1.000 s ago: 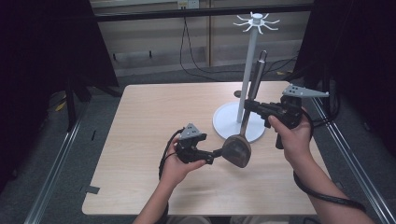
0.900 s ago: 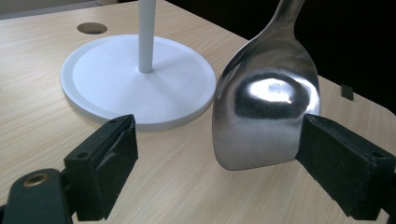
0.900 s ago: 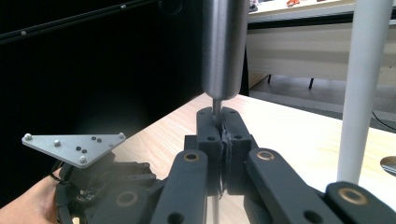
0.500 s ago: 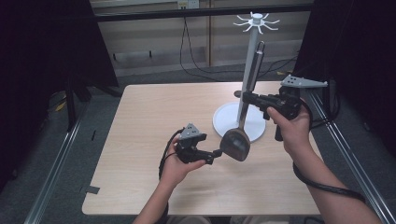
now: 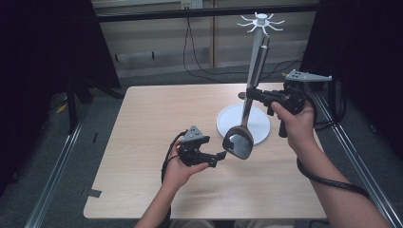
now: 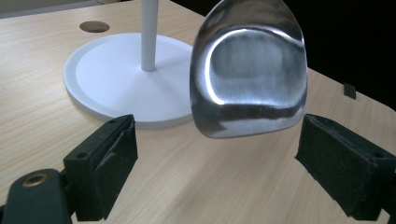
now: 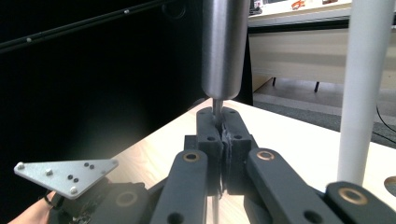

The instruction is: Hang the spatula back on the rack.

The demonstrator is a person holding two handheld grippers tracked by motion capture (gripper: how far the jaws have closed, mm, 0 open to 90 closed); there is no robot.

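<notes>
While the pale wooden table [image 5: 157,123] is spreading under both of your hands, the white stand [image 5: 243,124] is rising from its round flat base at the far right, its thin post topped by a ring of small hooks. That post is sitting just beside the utensil you are carrying, close behind its handle in the right gripper view, so it is crowding the upward path. A round cable hole is showing in the wood beyond the base in the left gripper view.

You are holding the metal spatula [image 5: 239,142] upright, its round steel handle up beside the post and its broad, shiny, curved blade hanging low above the table in front of the base. Your right gripper [image 5: 250,93] is clamping the thin shank tightly between its black padded jaws. Your left gripper [image 5: 222,155] is resting spread wide, the blade hovering between its foam pads without touching them.

Compared with a second ago, you are carrying the spatula a little higher and nearer the post, with your left hand staying where it was.
</notes>
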